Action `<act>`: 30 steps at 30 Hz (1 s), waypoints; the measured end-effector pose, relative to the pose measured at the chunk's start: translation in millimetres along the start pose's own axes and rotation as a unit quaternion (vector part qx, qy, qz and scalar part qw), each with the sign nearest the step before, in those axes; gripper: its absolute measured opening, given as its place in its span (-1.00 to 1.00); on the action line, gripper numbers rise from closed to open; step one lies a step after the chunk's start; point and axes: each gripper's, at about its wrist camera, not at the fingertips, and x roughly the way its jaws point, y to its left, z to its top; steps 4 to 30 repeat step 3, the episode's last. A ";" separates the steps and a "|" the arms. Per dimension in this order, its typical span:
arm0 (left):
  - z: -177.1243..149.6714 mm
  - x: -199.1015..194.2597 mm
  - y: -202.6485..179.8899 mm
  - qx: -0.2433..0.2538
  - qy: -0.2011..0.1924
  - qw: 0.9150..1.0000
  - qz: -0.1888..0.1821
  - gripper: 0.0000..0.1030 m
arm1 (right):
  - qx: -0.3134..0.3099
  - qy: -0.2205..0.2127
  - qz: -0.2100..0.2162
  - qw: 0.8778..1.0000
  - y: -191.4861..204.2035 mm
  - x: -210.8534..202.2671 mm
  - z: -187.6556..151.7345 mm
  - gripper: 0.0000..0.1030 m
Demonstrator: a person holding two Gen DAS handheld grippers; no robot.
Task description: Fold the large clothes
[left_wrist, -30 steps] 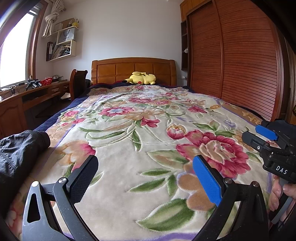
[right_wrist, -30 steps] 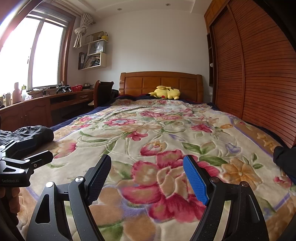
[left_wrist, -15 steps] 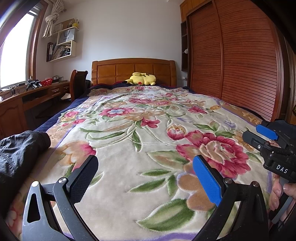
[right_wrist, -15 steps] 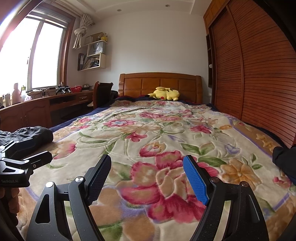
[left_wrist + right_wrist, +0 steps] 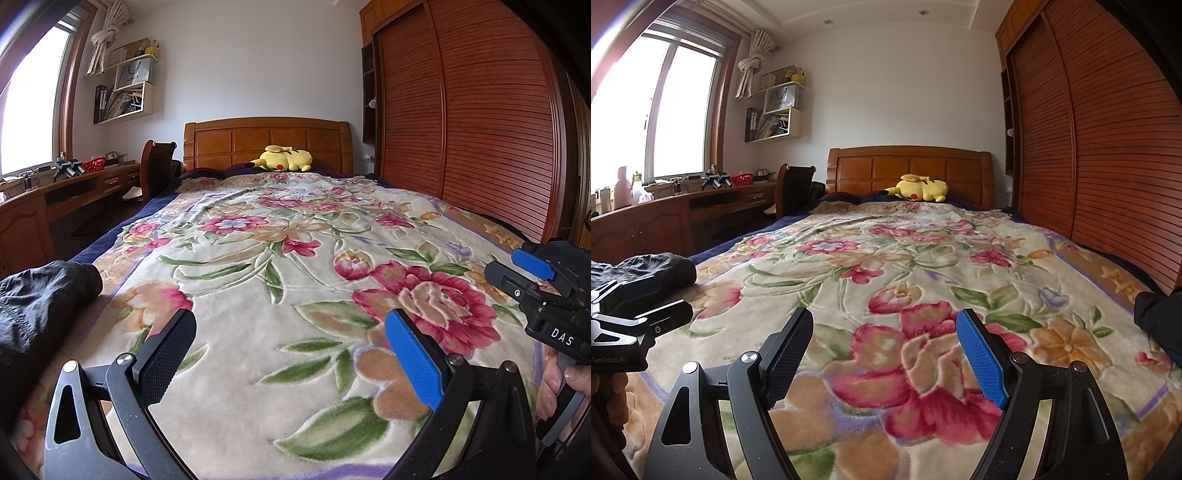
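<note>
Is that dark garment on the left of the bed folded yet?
No. The dark garment lies bunched and wrinkled at the bed's left edge, and neither open gripper touches it.

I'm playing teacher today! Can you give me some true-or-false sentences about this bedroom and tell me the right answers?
1. The yellow plush toy lies by the wooden headboard. True.
2. The left tool grips the black crumpled garment. False: it is open and empty; the garment lies apart at the bed's left edge.
3. The right tool is open. True.
4. The floral blanket is plain blue. False: it is cream with pink flowers and green leaves.
</note>
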 end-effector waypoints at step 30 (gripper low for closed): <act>-0.1 0.1 -0.1 0.000 0.000 1.000 0.000 0.99 | 0.000 0.000 0.000 1.000 -0.4 0.5 0.4 0.58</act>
